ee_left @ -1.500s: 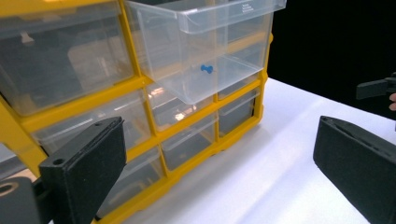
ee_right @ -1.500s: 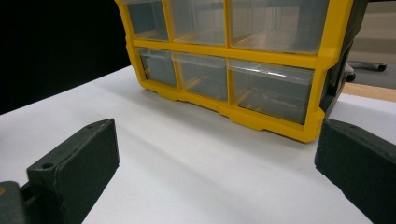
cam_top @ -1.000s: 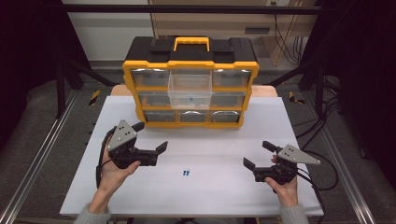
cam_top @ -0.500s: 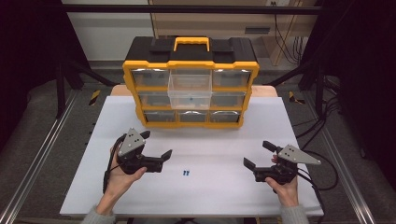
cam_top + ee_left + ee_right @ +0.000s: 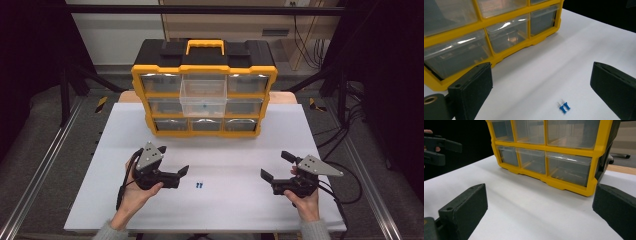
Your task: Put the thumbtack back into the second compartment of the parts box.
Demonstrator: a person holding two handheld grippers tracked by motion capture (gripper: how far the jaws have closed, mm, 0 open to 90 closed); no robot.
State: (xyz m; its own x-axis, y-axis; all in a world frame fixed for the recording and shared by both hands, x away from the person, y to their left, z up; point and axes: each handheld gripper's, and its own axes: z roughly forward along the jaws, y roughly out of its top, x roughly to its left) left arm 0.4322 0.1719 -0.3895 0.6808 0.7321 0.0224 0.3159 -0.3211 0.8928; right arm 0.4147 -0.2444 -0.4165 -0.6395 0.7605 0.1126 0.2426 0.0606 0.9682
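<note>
The two blue push pins [image 5: 199, 185] lay side by side near the tabletop's [image 5: 240, 210] front edge, just right of the wide-open left gripper [image 5: 176, 172]; the open right gripper [image 5: 275, 167] sat farther off.

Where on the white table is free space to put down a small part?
Bare patches on the table: between organizer and both grippers; between blue pins and right gripper; along the near edge. Crowded: around the pins beside the left gripper, and against the organizer's front.

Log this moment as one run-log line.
left gripper: open, aimed at blue pins | right gripper: open, idle | middle drawer: pulled out | pins on table
</note>
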